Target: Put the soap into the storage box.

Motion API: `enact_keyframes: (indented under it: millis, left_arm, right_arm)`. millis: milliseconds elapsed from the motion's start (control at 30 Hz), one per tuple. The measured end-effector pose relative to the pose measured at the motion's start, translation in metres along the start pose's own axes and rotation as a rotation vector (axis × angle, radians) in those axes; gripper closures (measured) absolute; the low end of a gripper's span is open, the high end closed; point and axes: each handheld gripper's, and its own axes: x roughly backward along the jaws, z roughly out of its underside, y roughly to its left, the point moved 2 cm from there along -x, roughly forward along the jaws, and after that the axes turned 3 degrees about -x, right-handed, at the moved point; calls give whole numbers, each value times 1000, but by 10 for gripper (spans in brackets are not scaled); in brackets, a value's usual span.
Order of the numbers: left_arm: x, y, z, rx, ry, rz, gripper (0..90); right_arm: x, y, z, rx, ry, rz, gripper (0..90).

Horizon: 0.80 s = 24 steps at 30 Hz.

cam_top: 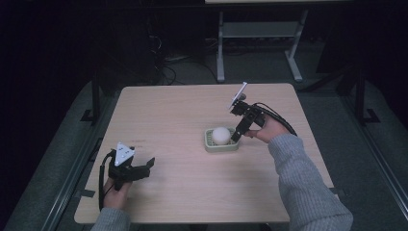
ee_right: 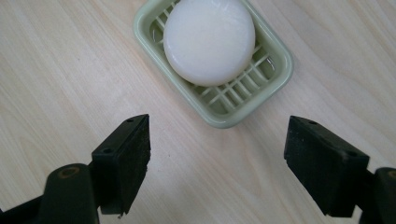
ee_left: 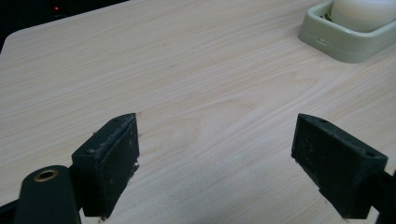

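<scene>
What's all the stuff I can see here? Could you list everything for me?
Soap: one, white, round, lying in the dish.
Soap dish: one, pale green, slatted floor, right of the table's middle.
Table: one, light wood top.
Frame of another table: one, pale grey, on the floor beyond the wooden table.
Cables: a few, dark, on the floor at the back.
Right tongs: one, black, jaws apart, tilted down at the dish's right edge, holding nothing.
Left tongs: one, black with a grey three-cornered plate, jaws apart, near the table's front left, holding nothing.
Sleeves: two, grey, coming in from the bottom.
</scene>
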Motion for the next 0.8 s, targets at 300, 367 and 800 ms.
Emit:
enact_keyframes:
  millis: [300,367,800]
  left_arm:
    - [0,0,0,1,-1,0,149]
    - [0,0,0,0,-2,0,148]
    - [0,0,0,-3,-3,1,148]
  right_arm:
    - [3,0,8,-13,0,-1,224]
    - [4,-1,9,-8,-7,-1,224]
    - [6,-2,25,-20,-18,-1,224]
